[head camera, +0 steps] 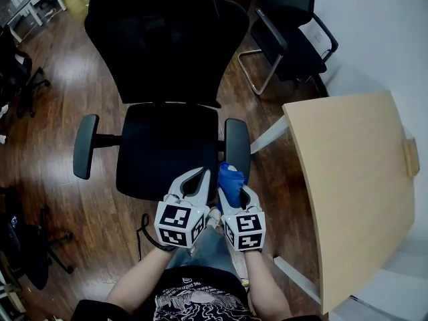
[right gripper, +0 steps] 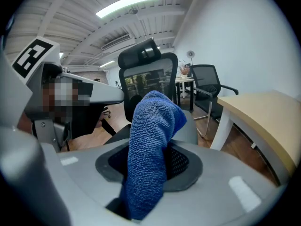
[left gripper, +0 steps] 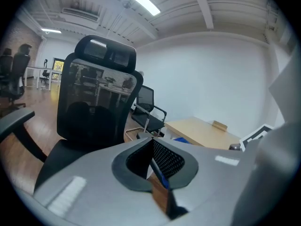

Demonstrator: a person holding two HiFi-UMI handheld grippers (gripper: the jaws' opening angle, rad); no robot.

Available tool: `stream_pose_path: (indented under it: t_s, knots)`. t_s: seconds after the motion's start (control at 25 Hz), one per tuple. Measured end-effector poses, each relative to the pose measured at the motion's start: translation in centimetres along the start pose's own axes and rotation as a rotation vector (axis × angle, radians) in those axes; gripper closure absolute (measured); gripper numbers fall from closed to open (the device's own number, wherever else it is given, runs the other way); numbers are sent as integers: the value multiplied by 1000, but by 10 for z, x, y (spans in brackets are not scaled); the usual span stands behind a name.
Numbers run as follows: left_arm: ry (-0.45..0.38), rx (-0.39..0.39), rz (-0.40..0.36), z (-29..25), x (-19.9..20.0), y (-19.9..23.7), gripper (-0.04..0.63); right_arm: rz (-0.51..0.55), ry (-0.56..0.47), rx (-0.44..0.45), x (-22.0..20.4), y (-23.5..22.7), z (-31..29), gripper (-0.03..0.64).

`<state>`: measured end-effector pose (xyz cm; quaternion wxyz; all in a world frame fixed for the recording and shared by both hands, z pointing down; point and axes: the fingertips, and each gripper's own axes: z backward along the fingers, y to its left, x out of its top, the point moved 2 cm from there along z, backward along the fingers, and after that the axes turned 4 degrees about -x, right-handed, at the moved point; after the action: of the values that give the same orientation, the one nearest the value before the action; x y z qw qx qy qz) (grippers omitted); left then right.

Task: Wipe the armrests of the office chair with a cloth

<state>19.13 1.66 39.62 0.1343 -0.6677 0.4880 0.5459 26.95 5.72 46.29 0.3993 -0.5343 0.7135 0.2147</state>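
While the person stands facing the front of the black office chair (head camera: 167,149), both grippers are held low and side by side over the seat's front edge.

Right gripper (head camera: 235,191): jaws pinched on a blue cloth (head camera: 229,176). The cloth sticks out past the fingertips in a bunched fold. From the gripper's own view the cloth (right gripper: 153,140) fills the gap between the pads and rises above them.

The cloth's tip sits just at the near end of the armrest (head camera: 237,146) on the person's right. I cannot tell if it touches.

Left gripper (head camera: 200,172): jaws pressed together at the tips with nothing between them. It sits just beside the right gripper, over the seat, touching nothing that I can see.

The other armrest (head camera: 85,146) is well apart from both grippers, out on the person's left.

Surroundings: a light wooden table (head camera: 354,179) on the right, close to the chair. A second black chair (head camera: 291,39) with a metal frame stands beyond it, near the white wall. The floor (head camera: 53,92) is dark wood.
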Motion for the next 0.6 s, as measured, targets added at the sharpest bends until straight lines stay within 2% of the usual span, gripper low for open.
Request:
stream_pose_path:
  t_s: [0.32,0.6]
  knots:
    - [-29,49,34,10,6,21,591,156,136,58,15,-5,-34,469]
    - [-33,73,45,4,7,29,591,299,160,154,36,-9,-64,469]
